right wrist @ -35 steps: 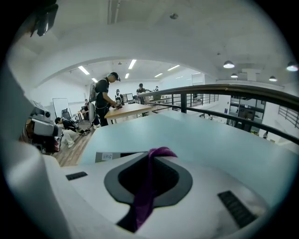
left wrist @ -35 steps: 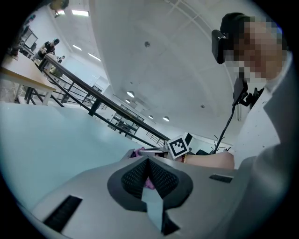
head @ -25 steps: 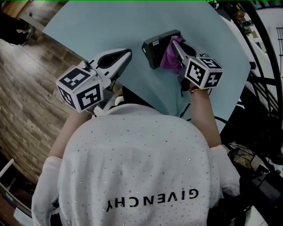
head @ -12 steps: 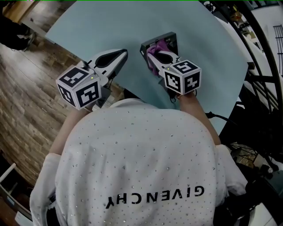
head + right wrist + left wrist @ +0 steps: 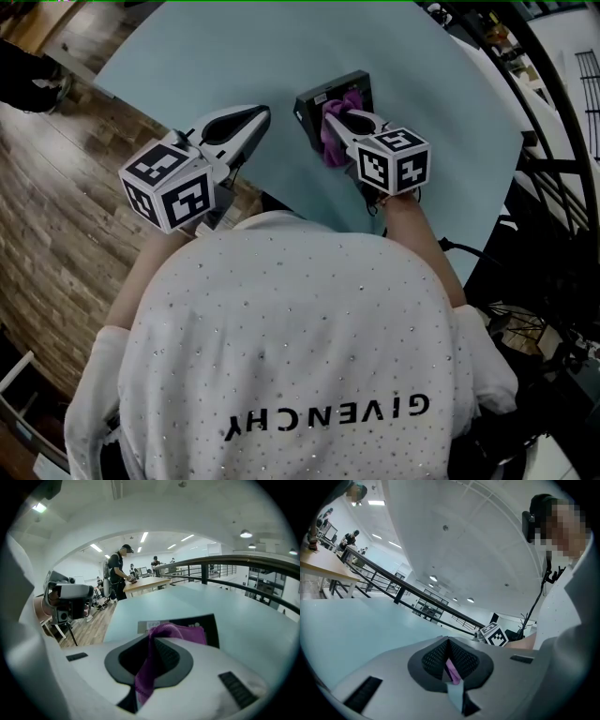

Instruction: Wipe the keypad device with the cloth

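Note:
The black keypad device (image 5: 317, 99) lies on the pale blue table (image 5: 234, 47). My right gripper (image 5: 339, 120) is shut on a purple cloth (image 5: 334, 131) and presses it onto the device's top. In the right gripper view the cloth (image 5: 180, 632) hangs out between the shut jaws of the right gripper (image 5: 149, 641) and covers part of the device (image 5: 210, 623). My left gripper (image 5: 251, 119) is shut and hovers left of the device, apart from it. In its own view the left gripper (image 5: 449, 645) tilts upward, with only a thin pink sliver in the slit.
The table's near edge (image 5: 309, 220) runs close to the person's body. Wooden floor (image 5: 56, 187) lies to the left and black railings (image 5: 553, 141) to the right. People stand at a wooden table (image 5: 140, 582) far behind.
My right gripper has dragged the cloth leftward across the device, from its right side to its middle. The left gripper has hardly moved.

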Motion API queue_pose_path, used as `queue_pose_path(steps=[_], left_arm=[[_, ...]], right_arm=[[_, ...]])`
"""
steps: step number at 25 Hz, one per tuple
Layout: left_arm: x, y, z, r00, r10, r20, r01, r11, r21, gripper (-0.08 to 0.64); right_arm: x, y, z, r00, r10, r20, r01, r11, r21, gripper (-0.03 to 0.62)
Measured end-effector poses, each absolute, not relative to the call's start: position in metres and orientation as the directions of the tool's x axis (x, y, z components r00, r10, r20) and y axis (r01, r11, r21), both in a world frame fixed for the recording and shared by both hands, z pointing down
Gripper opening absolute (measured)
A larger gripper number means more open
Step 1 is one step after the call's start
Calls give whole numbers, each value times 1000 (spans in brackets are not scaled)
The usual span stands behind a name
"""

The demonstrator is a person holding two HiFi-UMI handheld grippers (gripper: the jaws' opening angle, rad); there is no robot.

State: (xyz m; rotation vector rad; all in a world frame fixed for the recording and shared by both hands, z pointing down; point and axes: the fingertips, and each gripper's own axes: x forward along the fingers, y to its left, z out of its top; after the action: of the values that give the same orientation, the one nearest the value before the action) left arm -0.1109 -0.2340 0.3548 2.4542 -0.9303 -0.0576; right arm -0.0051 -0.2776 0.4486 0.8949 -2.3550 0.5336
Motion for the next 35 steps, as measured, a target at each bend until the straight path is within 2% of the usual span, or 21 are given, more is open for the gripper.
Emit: queue_pose_path(steps=[5, 21, 28, 31, 35], left_arm=[[-115, -234, 362, 759, -635, 145, -613, -621, 489, 0], [-124, -223, 368, 737, -657, 160, -635, -592, 496, 0], [-126, -218, 369, 730, -663, 165, -643, -586, 493, 0], [-124, -218, 371, 732, -660, 169, -642, -585, 495, 0], [-119, -220, 371, 740, -652, 167, -634, -592, 498, 0]], right_arm=[[19, -302, 447, -575, -544, 611, -749, 650, -126, 26], [78, -330, 454, -511, -702, 495, -853, 346, -390, 26], [93, -336, 457, -491, -751, 441, -844, 286, -453, 26], [88, -333, 454, -497, -745, 445, -843, 292, -451, 25], [44, -308, 434, -622, -659, 424, -780, 472, -411, 26]])
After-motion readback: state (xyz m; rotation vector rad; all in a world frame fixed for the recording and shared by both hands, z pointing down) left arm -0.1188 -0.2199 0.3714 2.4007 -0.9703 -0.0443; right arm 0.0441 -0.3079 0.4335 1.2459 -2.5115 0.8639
